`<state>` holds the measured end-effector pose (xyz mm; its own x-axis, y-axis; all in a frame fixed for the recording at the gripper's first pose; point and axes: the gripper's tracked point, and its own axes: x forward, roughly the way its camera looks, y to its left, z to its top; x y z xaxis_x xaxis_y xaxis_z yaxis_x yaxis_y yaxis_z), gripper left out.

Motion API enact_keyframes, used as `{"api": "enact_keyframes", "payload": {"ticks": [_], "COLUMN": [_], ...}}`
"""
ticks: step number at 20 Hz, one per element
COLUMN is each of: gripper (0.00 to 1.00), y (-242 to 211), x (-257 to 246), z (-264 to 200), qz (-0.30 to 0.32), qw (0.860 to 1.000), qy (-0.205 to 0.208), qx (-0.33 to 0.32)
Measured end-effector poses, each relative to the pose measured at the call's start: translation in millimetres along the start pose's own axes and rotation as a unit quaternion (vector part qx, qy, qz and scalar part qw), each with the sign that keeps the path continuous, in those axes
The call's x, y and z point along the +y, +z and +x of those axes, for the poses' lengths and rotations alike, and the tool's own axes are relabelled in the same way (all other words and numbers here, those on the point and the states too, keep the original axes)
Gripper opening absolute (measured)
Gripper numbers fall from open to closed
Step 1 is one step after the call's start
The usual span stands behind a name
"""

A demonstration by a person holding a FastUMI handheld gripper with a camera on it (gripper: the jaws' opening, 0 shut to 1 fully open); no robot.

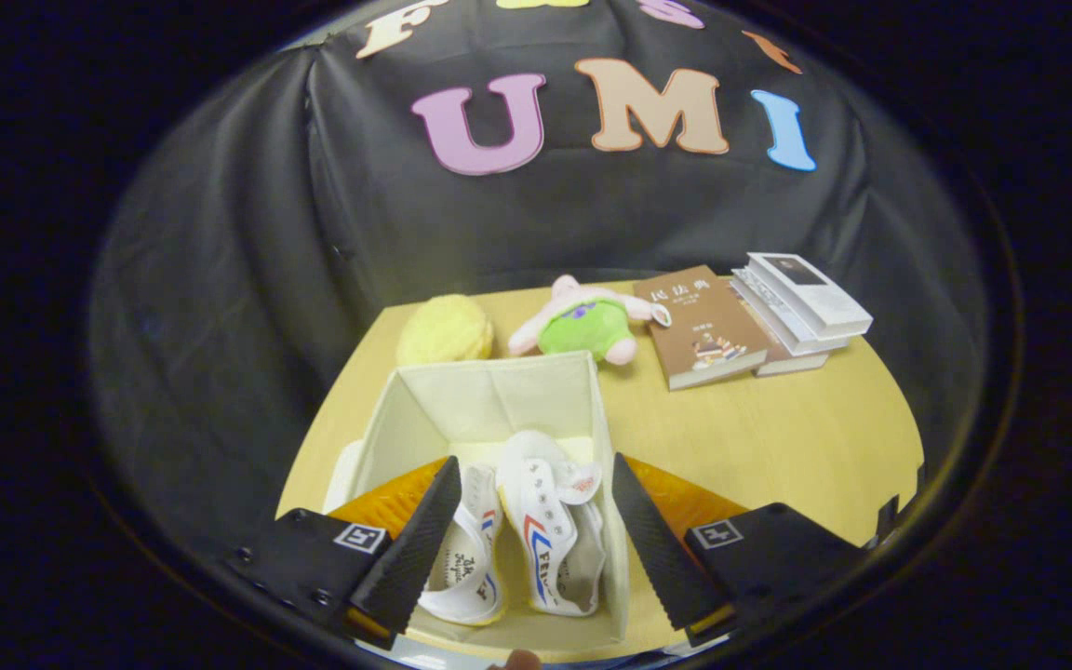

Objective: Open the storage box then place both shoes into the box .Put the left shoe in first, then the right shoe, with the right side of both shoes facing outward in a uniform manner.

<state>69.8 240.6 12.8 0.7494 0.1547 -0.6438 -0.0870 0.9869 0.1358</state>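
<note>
A cream fabric storage box [489, 395] stands open on the wooden table, right below my fingers. Two white canvas shoes lie side by side inside it: the left one [468, 558] and the right one [555, 530], both with red and blue stripes, toes toward the far wall of the box. My gripper [536, 479] hovers above the box, open, with nothing held; the shoes show in the gap between the fingers. The left finger [415, 549] hangs over the box's left wall, the right finger [652, 540] over its right wall.
Beyond the box lie a yellow plush ball [445, 328] and a pink-and-green plush toy [584, 321]. A brown book [703, 326] and a stack of white books [801, 302] sit at the far right of the table [778, 437]. Something flat and white [341, 475] lies beside the box's left wall.
</note>
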Motion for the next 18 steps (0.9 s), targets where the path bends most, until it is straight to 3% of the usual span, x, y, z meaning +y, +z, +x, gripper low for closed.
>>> {"api": "enact_keyframes", "payload": {"ticks": [4,11,18], "gripper": [1.0,1.0,1.0], "y": [29.6,52.1,34.4], "x": [-23.7,-92.3,-161.6], "z": [-32.5,-71.6,-74.6], "qz": [-0.016,-0.035,-0.058], "qw": [0.995,0.967,0.95], "qy": [-0.005,-0.03,-0.065], "qx": [-0.096,-0.25,-0.299]}}
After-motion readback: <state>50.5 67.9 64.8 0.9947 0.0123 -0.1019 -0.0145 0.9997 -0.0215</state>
